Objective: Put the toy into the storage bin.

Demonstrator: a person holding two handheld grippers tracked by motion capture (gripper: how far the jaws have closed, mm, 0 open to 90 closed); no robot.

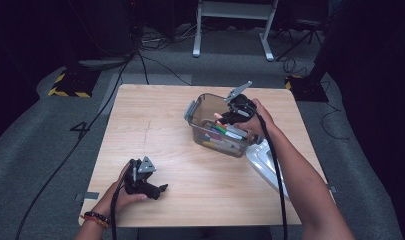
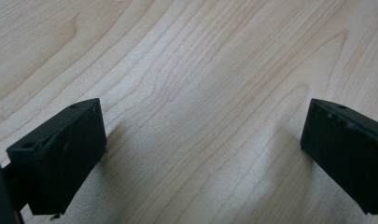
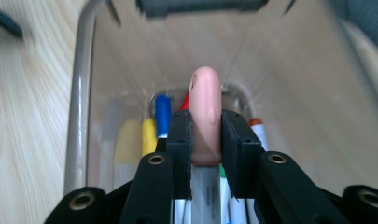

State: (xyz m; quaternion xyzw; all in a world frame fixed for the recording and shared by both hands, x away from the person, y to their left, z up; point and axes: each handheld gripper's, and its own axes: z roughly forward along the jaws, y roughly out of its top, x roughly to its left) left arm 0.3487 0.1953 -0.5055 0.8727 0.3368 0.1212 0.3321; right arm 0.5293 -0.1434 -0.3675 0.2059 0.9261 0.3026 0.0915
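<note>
A clear plastic container (image 1: 196,111) stands right of the table's middle and holds several coloured markers (image 1: 225,135). My right gripper (image 1: 229,116) hangs over its open top, shut on a marker with a peach cap (image 1: 218,119). In the right gripper view the peach cap (image 3: 206,107) sticks out from between the pads of the right gripper (image 3: 206,137), above a blue marker (image 3: 162,114) and a yellow one (image 3: 148,135) inside the container (image 3: 79,93). My left gripper (image 1: 162,189) rests near the table's front left, open; its fingers (image 2: 65,154) stand wide apart over bare wood.
A white lid (image 1: 264,165) lies by the table's right edge, just in front of the container. The wooden table (image 1: 155,130) has free room on its left half. Cables and a white stand (image 1: 235,20) are on the floor beyond.
</note>
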